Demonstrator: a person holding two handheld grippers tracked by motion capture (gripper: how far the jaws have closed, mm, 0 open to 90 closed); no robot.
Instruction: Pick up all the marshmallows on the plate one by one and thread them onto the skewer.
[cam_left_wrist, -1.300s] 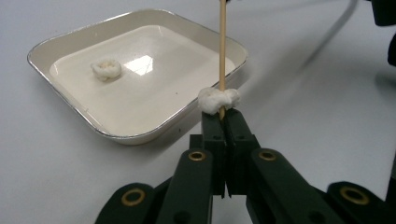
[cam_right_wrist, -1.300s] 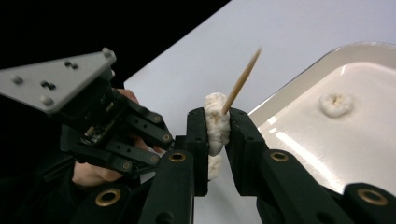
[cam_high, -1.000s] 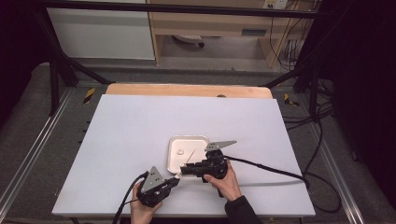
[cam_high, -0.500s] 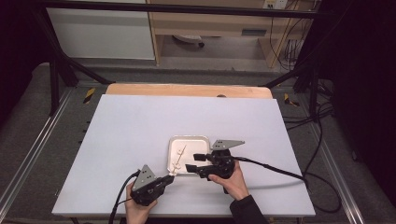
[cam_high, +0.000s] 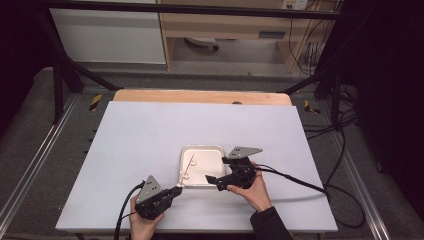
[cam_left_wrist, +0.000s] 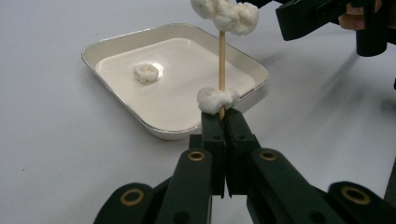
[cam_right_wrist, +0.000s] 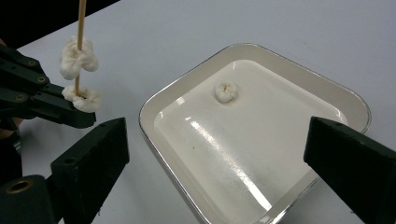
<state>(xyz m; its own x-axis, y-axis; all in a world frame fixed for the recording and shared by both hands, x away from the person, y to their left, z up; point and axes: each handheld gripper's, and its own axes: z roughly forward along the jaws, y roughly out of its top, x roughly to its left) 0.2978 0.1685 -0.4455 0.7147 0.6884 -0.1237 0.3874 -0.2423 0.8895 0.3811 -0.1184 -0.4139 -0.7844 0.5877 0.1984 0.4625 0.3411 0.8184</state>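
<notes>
My left gripper (cam_left_wrist: 224, 116) is shut on the lower end of a thin wooden skewer (cam_left_wrist: 222, 51), which stands upright. One white puffy piece (cam_left_wrist: 215, 99) rests just above the jaws, and more pieces (cam_left_wrist: 229, 14) sit higher up the stick. Beyond it lies a white tray (cam_left_wrist: 112, 39) with a single puffy piece (cam_left_wrist: 146, 72) in it. In the high view the left gripper (cam_high: 177, 189) is at the tray's (cam_high: 202, 148) near left corner. My right gripper (cam_high: 212, 177) is at the tray's near edge. It (cam_right_wrist: 217, 135) stands wide open over the tray (cam_right_wrist: 299, 65), with nothing between its fingers.
The tray sits on a large white tabletop (cam_high: 150, 130) with a wooden strip (cam_high: 200, 96) along its far edge. A black cable (cam_high: 295, 182) trails from the right gripper across the table to the right. Dark frame rails run along both sides.
The two grippers have drawn apart. The left moved left and back toward the person with the skewer, and the right shifted right along the tray's near edge.
</notes>
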